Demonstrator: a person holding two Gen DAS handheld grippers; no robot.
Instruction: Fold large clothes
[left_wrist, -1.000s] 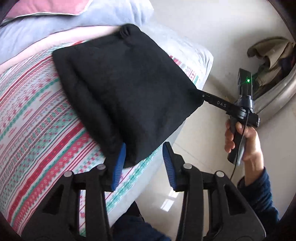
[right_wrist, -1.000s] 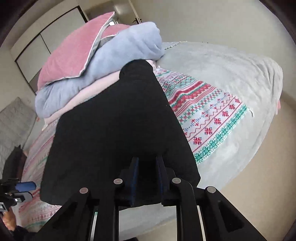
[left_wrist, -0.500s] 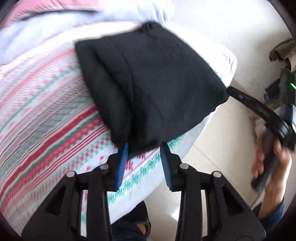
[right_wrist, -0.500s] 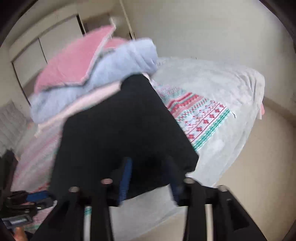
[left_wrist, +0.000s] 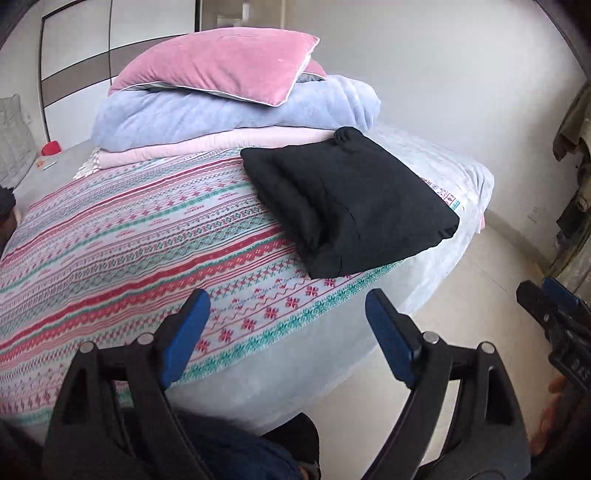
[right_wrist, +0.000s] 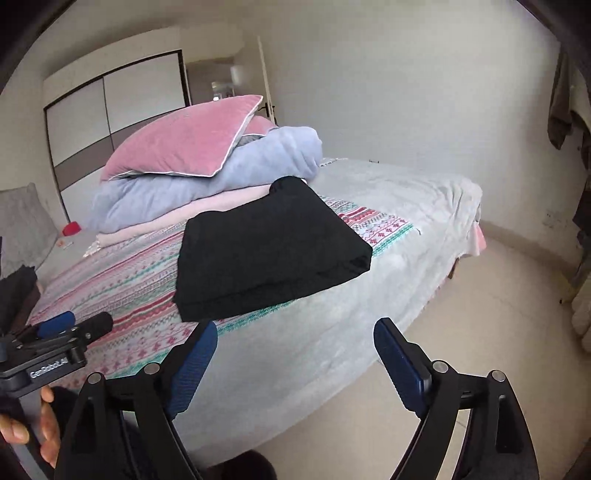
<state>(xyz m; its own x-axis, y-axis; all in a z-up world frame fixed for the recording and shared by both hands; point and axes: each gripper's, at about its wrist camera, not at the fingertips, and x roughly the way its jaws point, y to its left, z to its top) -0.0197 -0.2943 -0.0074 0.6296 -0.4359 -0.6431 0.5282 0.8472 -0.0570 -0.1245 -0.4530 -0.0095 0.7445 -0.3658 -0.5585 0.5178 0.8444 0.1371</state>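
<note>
**Black garment lies folded on the bed, both hand-held grippers clear of it**

The black garment (left_wrist: 351, 206) sits as a compact folded rectangle on the patterned blanket (left_wrist: 129, 236), close to the bed's near corner, with nothing gripping it.

Nearest the left wrist camera, the left hand-held gripper (left_wrist: 288, 332) has its blue-padded jaws spread wide and opening, with only blanket and floor showing between them. At the right edge of that view the right hand-held gripper (left_wrist: 554, 306) appears in part, with fingers of the person's hand just below it. In the right wrist view the right hand-held gripper (right_wrist: 295, 354) likewise stands wide and is opening, its gap holding nothing; the left hand-held gripper (right_wrist: 70, 325) shows at the lower left, held by a hand (right_wrist: 33, 428) on its grip.

Past the jaws, the red, green and white blanket covers the bed (right_wrist: 406, 206), whose pale grey cover runs to the far corner. The garment's far edge reaches a stack of bedding: a pale pink folded layer (left_wrist: 207, 142), a light blue duvet (left_wrist: 221, 114) on it, and a pink pillow (left_wrist: 218, 70) on top. Beyond stand a wardrobe (right_wrist: 110, 110) and a plain wall.
</note>
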